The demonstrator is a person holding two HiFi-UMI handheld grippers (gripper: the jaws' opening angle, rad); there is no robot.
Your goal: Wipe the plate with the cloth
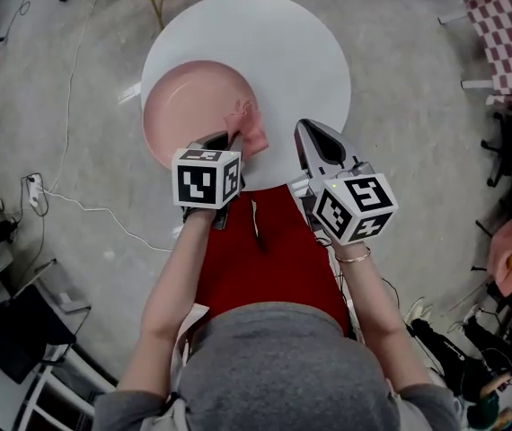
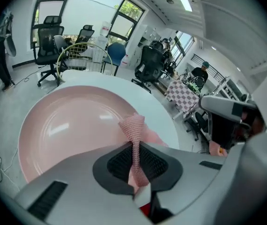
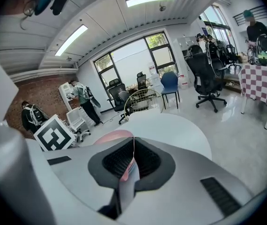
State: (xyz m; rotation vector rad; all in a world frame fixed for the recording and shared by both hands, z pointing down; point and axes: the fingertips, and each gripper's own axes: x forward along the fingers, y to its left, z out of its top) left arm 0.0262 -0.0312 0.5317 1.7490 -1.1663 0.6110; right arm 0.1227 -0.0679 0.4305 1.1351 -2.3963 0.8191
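The left gripper (image 1: 227,140) is clamped on the cloth (image 1: 249,126). In the left gripper view its jaws are closed onto a narrow fold of the pink knitted cloth (image 2: 133,128), which stands up above the left gripper (image 2: 136,149). More cloth lies behind it, toward the right rim of the plate (image 2: 68,125). In the head view this gripper's marker cube (image 1: 207,178) covers most of its jaws, and the contact point cannot be read there. The pink plate (image 1: 189,106) sits on the near left part of the round white table (image 1: 301,52), with its rim reaching the table edge. The left gripper hides the near rim of the plate in both views. The cloth rests at the right edge of the plate, and how far it extends onto the table is hard to make out. The right gripper (image 1: 306,131) is held over the table to the right of the cloth and apart from it. In the right gripper view, the jaws of the right gripper (image 3: 132,146) meet at the tips with nothing gripped between them. Only a sliver of the plate (image 3: 112,136) shows past them. A checked tablecloth (image 1: 507,34) at the upper right is cut off by the frame. The only print in view is the set of black-and-white square markers on the two cubes (image 1: 355,206). These are patterns, not letters.
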